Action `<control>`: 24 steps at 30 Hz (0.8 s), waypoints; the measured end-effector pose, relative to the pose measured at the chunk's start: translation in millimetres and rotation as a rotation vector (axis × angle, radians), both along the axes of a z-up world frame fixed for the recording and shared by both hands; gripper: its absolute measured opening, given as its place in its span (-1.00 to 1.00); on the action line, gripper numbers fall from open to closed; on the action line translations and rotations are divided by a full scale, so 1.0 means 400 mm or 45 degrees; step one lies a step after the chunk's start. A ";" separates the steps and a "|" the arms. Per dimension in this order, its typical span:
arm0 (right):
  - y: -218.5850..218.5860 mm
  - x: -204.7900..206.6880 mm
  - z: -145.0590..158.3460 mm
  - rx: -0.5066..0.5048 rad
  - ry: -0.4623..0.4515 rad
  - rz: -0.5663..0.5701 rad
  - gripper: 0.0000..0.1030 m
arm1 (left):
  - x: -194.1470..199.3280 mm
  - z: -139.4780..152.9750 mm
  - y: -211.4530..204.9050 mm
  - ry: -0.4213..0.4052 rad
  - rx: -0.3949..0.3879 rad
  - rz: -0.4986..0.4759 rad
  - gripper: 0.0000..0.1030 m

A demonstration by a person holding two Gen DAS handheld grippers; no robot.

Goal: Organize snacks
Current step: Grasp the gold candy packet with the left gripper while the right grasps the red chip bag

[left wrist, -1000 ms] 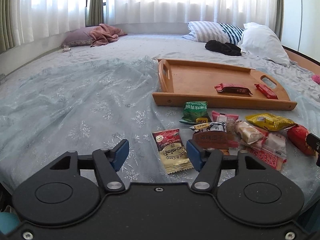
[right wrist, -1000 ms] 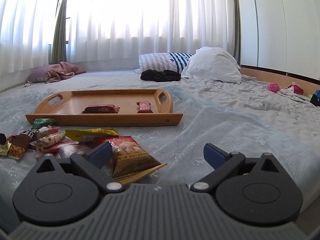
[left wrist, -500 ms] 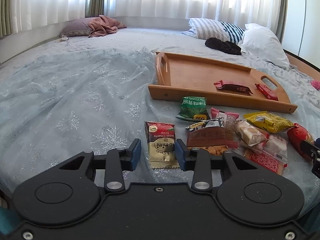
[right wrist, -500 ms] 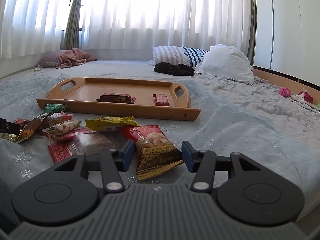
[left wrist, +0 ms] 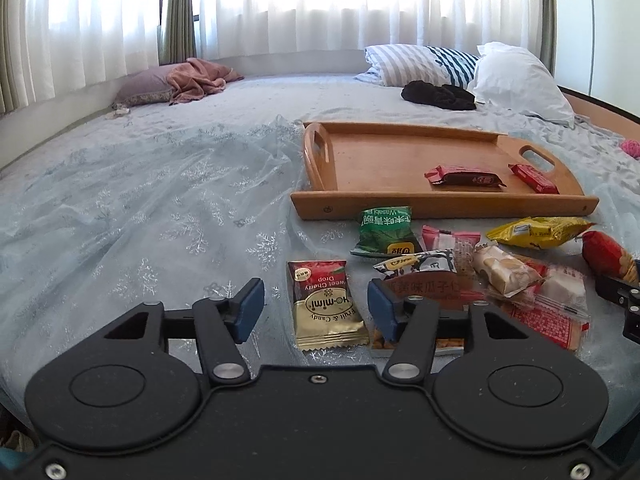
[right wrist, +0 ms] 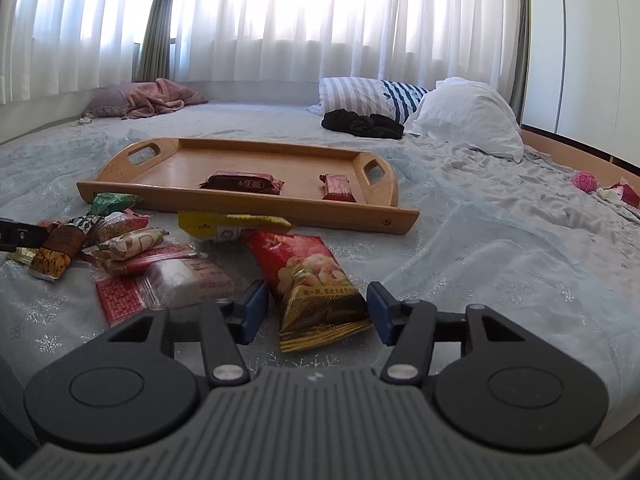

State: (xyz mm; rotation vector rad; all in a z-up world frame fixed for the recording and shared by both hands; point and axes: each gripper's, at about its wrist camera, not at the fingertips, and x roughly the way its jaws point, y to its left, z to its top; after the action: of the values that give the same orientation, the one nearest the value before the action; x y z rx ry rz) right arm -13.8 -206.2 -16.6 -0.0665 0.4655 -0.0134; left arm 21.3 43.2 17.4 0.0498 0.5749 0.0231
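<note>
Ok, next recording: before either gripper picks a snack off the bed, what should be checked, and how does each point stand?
1. Left gripper lined up on the candy packet: ok; jaws opening, pads clear of it.
2. Right gripper lined up on the red and gold snack bag: ok; jaws opening, not pressing it.
3. Bare floor on the wooden tray: ok; only a dark red bar and a small red bar lie there.
4. Candy packet apart from the seed packet: ok.
5. Snack bag free of the yellow packet: cannot tell.
</note>
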 end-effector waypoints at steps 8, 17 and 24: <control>0.003 0.007 0.006 0.042 0.004 -0.010 0.13 | -0.006 0.001 -0.021 -0.016 0.054 -0.012 -0.31; 0.010 0.001 0.004 0.028 0.002 -0.011 0.11 | -0.021 0.022 -0.016 -0.036 0.007 -0.070 -0.29; 0.015 0.000 0.002 0.001 0.002 -0.013 0.11 | -0.020 0.031 -0.017 -0.008 0.000 -0.155 -0.63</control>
State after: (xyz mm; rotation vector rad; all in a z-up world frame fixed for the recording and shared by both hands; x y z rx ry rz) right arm -13.6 -200.1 -15.7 -0.0637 0.4676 -0.0232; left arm 13.4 36.5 29.9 0.0841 0.5651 -0.0950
